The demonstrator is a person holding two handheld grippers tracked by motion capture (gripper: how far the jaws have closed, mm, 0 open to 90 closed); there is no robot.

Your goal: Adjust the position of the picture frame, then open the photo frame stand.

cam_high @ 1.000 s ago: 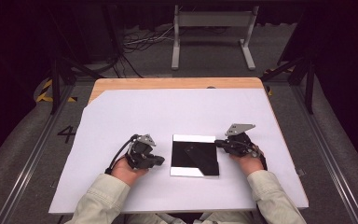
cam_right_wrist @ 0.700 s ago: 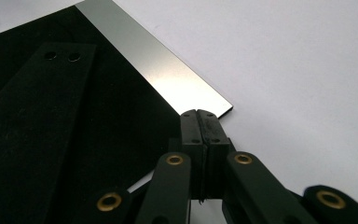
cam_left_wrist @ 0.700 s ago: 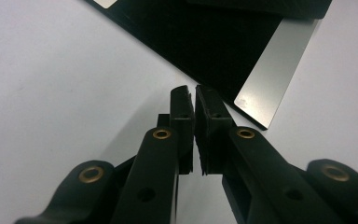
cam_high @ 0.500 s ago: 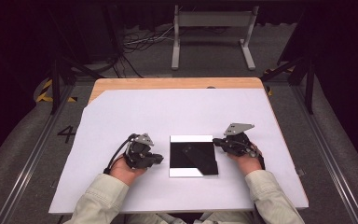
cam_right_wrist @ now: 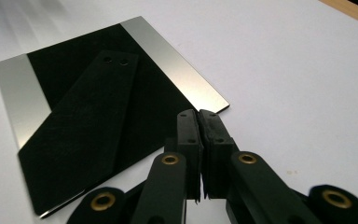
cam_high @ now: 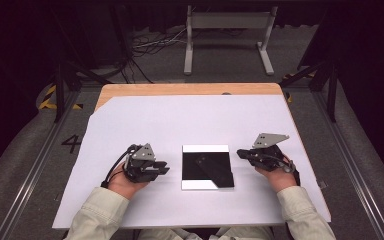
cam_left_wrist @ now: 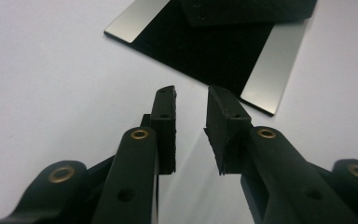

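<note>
The square mirror-bright plate [cam_high: 205,167] lies flat on the white table cover [cam_high: 190,120], between my two hands. I judge it thin, stiff, slick and easily scratched; flat as it lies, only its edges offer a hold, probably a near corner. My left gripper [cam_left_wrist: 191,100] rests low just left of it, its jaws having just been opening, nothing between them. My right gripper [cam_right_wrist: 198,116] hangs at the plate's right edge, jaws pressed together, empty.

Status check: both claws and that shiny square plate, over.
Left claw empty, jaws just been opening. Right claw shut, empty. Mirror plate flat between them, untouched. Nothing in the way.
</note>
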